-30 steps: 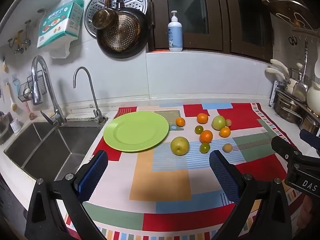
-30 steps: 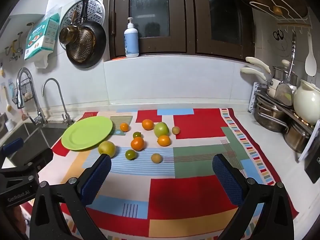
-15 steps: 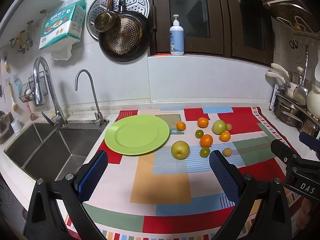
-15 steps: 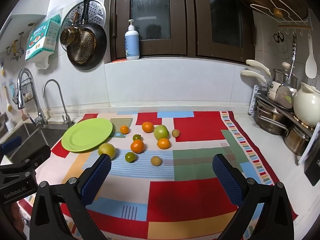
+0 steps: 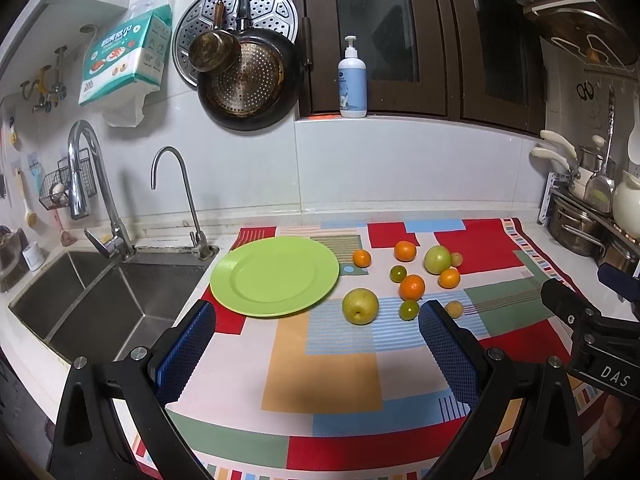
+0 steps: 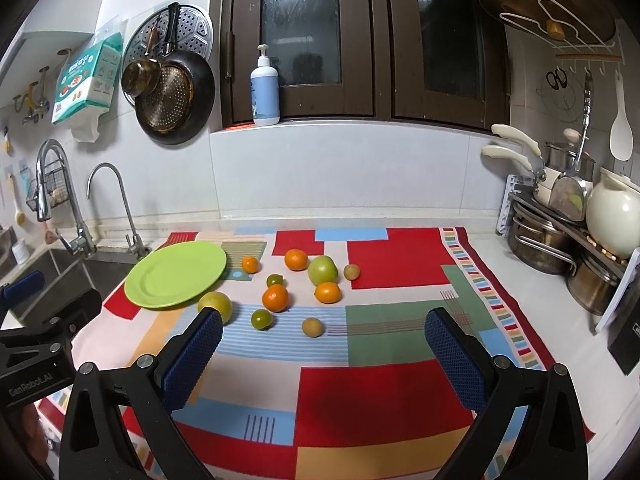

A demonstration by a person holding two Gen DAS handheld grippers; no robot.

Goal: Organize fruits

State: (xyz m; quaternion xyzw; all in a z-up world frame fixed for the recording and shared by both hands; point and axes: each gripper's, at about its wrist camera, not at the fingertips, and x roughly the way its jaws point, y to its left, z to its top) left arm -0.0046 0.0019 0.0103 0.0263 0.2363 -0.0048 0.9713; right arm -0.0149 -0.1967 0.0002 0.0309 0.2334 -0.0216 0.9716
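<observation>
An empty green plate [image 5: 275,276] [image 6: 176,274] lies on the patchwork cloth [image 5: 320,364] beside the sink. To its right several fruits are scattered: a yellow-green pear [image 5: 360,306] [image 6: 216,305], a green apple [image 5: 437,259] [image 6: 322,270], orange tangerines [image 5: 412,286] [image 6: 275,298], small green citrus [image 5: 408,309] [image 6: 261,319] and a small tan fruit [image 5: 454,309] [image 6: 312,327]. My left gripper [image 5: 316,350] is open, held back from the plate and pear. My right gripper [image 6: 324,354] is open too, short of the fruits. Neither holds anything.
A steel sink [image 5: 92,300] with two taps [image 5: 100,200] lies left of the cloth. Pots and a white kettle [image 6: 612,220] crowd the right counter. Pans [image 5: 248,80] hang on the wall; a soap bottle [image 5: 352,80] stands on the sill.
Both grippers have drawn slightly back and up, so the plate and fruits sit a little higher in view. Nothing was grasped or moved on the cloth.
</observation>
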